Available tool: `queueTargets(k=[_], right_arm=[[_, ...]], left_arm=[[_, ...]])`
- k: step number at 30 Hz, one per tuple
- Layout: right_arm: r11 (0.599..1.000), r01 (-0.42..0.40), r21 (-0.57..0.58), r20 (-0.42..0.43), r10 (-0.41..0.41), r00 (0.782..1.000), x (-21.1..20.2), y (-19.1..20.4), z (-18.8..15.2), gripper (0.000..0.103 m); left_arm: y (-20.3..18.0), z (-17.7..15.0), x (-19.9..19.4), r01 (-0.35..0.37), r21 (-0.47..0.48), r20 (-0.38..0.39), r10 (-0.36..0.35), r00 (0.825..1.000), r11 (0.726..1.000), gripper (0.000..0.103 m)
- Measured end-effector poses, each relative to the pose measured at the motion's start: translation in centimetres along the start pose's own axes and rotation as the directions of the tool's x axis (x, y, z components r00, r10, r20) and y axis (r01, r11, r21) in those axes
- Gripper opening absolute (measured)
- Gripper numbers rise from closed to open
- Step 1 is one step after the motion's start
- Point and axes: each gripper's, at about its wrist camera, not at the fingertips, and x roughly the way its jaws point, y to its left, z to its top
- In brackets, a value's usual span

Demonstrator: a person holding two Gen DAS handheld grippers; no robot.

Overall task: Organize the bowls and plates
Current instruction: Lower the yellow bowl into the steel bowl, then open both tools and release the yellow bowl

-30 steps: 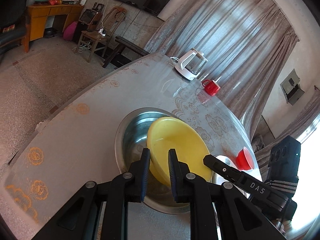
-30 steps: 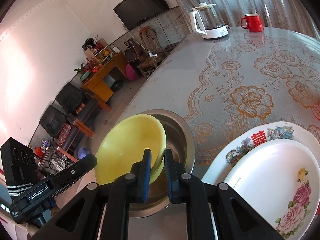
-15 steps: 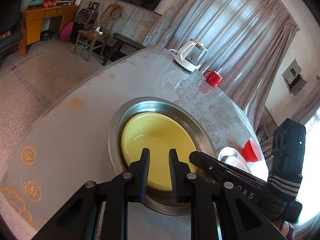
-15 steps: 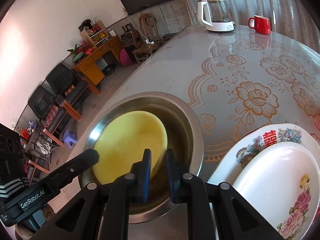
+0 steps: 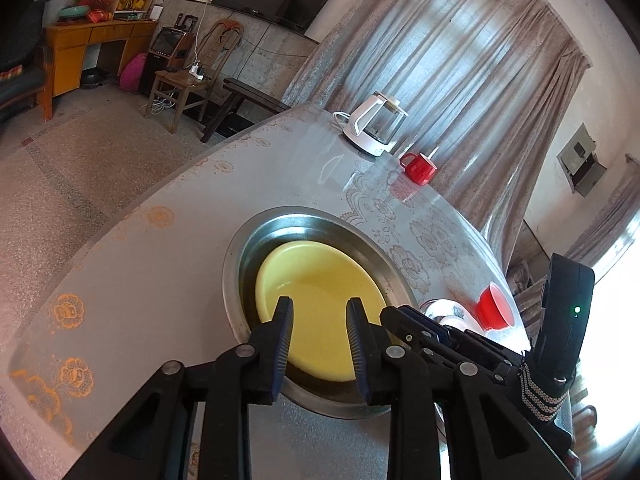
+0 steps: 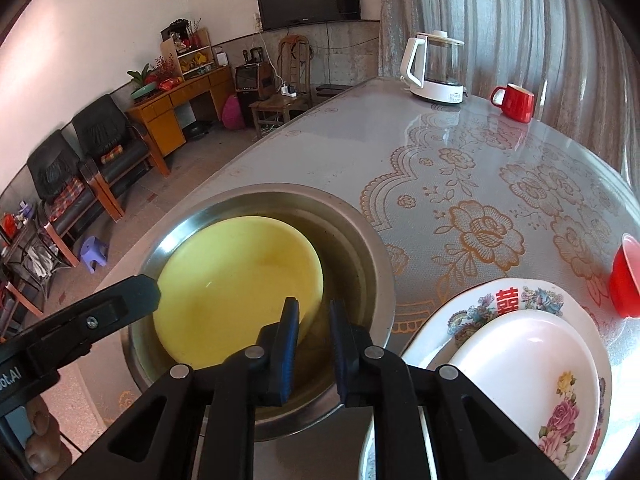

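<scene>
Nesting: a yellow bowl (image 6: 236, 284) lies flat inside the steel basin (image 6: 360, 240) on the floral surface (image 6: 460, 184), at its near edge; judged from this, the placing step looks all but finished.
Left gripper (image 5: 318, 334): fingers spread apart and holding nothing, hovering over the bowl's near rim.
Right gripper (image 6: 314, 340): fingers parted by a narrower gap, also holding nothing, poised above the bowl's right edge and the basin's inner wall.
Doing it well: both tools should lift straight up and clear of the two rims before swinging away, so neither finger hooks the bowl and tips it out of its seat.
Next call: likely the plates, though that is a judgement only.
Plates: a white rose-patterned plate (image 6: 532, 376) rests on a larger decorated plate (image 6: 480, 312), just beside the basin on the right.
Red small bowl (image 6: 624, 276): near the plates' far side, close enough to be knocked by a wide sweep.
Farther off: a white kettle (image 6: 434, 68) and a red mug (image 6: 516, 102) stand well apart at the far edge, out of the way.
Crowding: the two tools work close together over one basin and could bump.
</scene>
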Motion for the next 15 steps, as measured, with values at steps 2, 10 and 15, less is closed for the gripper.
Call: queueTargets(k=[2, 10, 15], right_arm=[[1.000, 0.017, -0.004, 0.006, -0.017, 1.000, -0.18, -0.03, -0.04, 0.013], [1.000, -0.030, 0.008, 0.006, 0.030, 1.000, -0.13, -0.12, -0.04, 0.017], [0.997, -0.073, 0.035, 0.024, 0.072, 0.997, -0.74, -0.31, -0.17, 0.031]], left_arm=[[0.11, 0.02, -0.19, -0.009, -0.004, 0.008, 0.009, 1.000, 1.000, 0.034], [0.06, -0.58, -0.37, -0.060, 0.028, 0.014, 0.059, 0.998, 0.998, 0.035], [-0.47, -0.82, -0.55, -0.092, 0.070, 0.027, 0.091, 0.996, 0.993, 0.035]])
